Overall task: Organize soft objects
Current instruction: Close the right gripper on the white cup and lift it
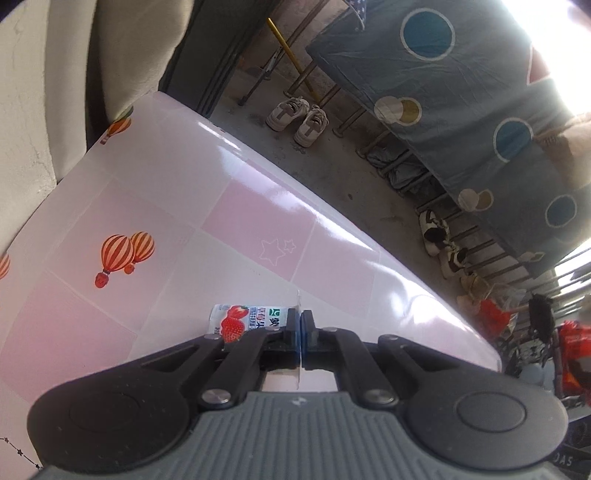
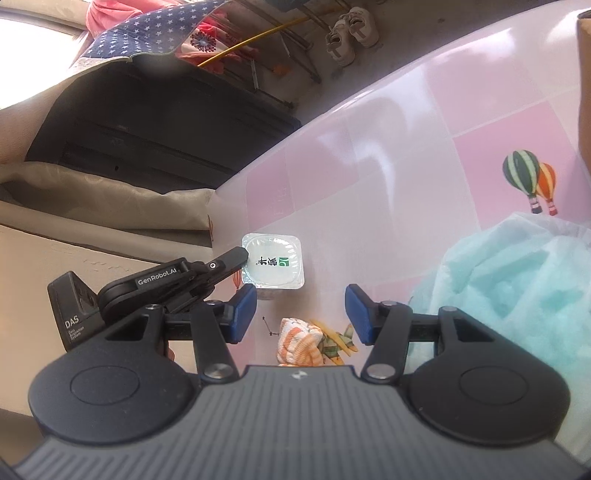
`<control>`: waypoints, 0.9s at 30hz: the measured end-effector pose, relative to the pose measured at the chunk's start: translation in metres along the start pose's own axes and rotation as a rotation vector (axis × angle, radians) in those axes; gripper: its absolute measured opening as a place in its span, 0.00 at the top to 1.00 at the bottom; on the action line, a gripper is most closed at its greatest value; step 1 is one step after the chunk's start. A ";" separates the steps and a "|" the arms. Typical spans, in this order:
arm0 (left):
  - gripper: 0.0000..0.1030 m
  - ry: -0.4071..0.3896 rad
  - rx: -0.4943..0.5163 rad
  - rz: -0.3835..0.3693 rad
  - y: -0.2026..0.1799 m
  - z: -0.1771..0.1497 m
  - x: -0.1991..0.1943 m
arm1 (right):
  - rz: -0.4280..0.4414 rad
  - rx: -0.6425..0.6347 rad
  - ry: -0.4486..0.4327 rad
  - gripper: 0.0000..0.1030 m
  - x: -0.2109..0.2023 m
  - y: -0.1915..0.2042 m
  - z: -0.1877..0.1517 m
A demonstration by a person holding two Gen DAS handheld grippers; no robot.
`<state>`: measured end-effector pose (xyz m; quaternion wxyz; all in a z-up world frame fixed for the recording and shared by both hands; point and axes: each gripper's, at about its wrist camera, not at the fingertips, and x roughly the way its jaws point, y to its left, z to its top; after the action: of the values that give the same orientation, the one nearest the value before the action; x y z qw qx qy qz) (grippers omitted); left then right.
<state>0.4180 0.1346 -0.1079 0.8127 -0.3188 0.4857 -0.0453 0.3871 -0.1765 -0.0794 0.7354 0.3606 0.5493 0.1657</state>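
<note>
Ahead of my left gripper (image 1: pixel 300 325) the table (image 1: pixel 258 218) lies bare to its far edge, only the cup (image 1: pixel 245 321) at my fingertips. My right gripper (image 2: pixel 300 314) has open table between its spread fingers, but the cloth (image 2: pixel 517 288) crowds the right and the toy (image 2: pixel 299 343) sits below.

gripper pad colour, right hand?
Blue pads, clearest in the right wrist view.

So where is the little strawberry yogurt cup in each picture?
Left wrist view: the yogurt cup is low in the middle, its foil rim pinched in the left gripper.
Right wrist view: left of centre, seen from its lid, beyond the open right gripper.
Shared landmark: the white sneakers on the floor.
</note>
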 end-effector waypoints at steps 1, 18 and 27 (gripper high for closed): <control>0.99 -0.003 -0.025 -0.017 0.007 0.001 -0.002 | 0.008 0.017 0.007 0.49 0.006 0.002 0.002; 0.98 -0.030 -0.075 0.029 0.047 -0.002 -0.029 | 0.153 0.182 0.093 0.71 0.129 0.018 -0.001; 0.97 -0.046 0.011 0.050 0.026 -0.017 -0.051 | 0.122 0.057 0.083 0.82 0.103 0.031 -0.011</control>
<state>0.3707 0.1669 -0.0891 0.8263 -0.3033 0.4742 -0.0203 0.4171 -0.0854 -0.1300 0.6901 0.4068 0.5607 0.2094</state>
